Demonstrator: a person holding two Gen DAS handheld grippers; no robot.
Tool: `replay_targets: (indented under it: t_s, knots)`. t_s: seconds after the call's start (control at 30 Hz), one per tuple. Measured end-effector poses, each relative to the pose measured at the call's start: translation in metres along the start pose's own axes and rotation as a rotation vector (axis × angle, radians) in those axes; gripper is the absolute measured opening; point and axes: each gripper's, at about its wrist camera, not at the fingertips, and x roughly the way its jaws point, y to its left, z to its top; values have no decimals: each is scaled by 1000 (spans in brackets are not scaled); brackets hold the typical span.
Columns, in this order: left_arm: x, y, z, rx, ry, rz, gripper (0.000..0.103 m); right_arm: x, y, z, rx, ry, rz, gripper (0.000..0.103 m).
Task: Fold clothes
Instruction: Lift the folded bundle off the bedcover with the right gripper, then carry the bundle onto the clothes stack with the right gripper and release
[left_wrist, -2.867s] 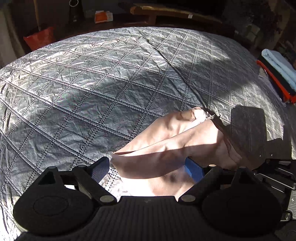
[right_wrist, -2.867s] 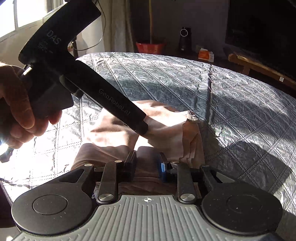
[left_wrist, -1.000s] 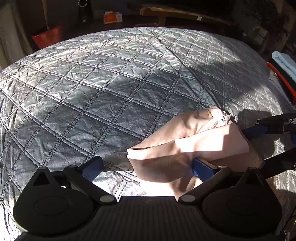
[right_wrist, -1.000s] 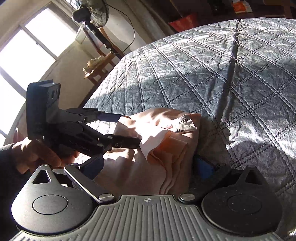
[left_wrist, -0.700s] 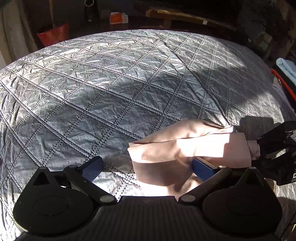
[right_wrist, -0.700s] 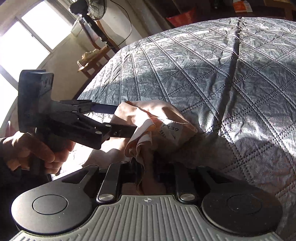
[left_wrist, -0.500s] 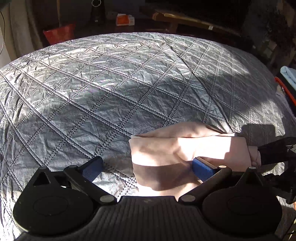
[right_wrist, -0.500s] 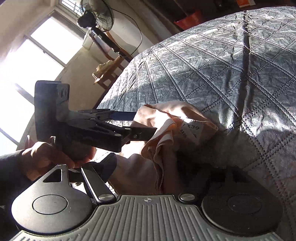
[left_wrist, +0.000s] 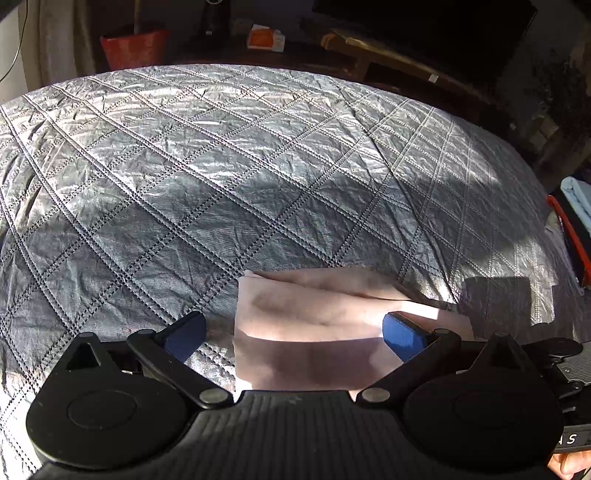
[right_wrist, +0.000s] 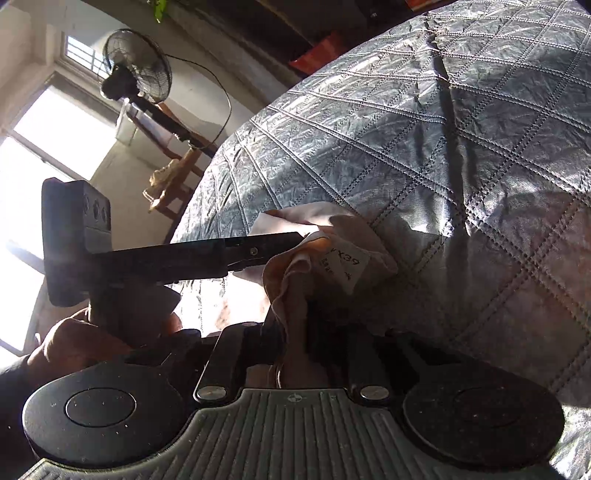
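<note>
Since the earlier frames, the right gripper (right_wrist: 295, 332) has swung from wide to narrow around the bunched end of the pink garment (left_wrist: 317, 325); its jaws are closing, with gathered fabric pinched between them. The left gripper (left_wrist: 293, 330) stays wide, its blue pads (left_wrist: 400, 334) straddling the garment without pressing it.

Progress: the garment lies on the quilted grey bedspread (left_wrist: 221, 166), near its front edge, as a compact rectangle of about 2 visible layers. The end bearing the white label (right_wrist: 345, 266) is bunched and needs flattening or 1 more fold.

Surroundings: a standing fan (right_wrist: 136, 74) and a red bin (left_wrist: 133, 48) stand beyond the bed, well apart. Stacked textiles (left_wrist: 576, 199) lie at the right edge. Nothing obstructs the fold; hard shadows hide the fabric edges.
</note>
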Motion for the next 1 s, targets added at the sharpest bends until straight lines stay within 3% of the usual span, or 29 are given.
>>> replay_targets:
  t_s: [0.13,0.27,0.63,0.8,1.0]
  knots:
    - [-2,9,3,-40,-5,6,103,-4,-14,-18,183,-57,126,16]
    - [-1,14,6,-64,-7,55,102,-15,-8,-32,246,-119,208,16]
    - [-21,20,15,-121,-94,120,100,-64,-21,-41,382,-319,212,16]
    - [-23,21,13,-120,-99,144,100,-108,-22,-19,361,-458,199,16]
    - [-23,11,10,-79,-110,140,99,-215,-39,36,306,-754,182,16]
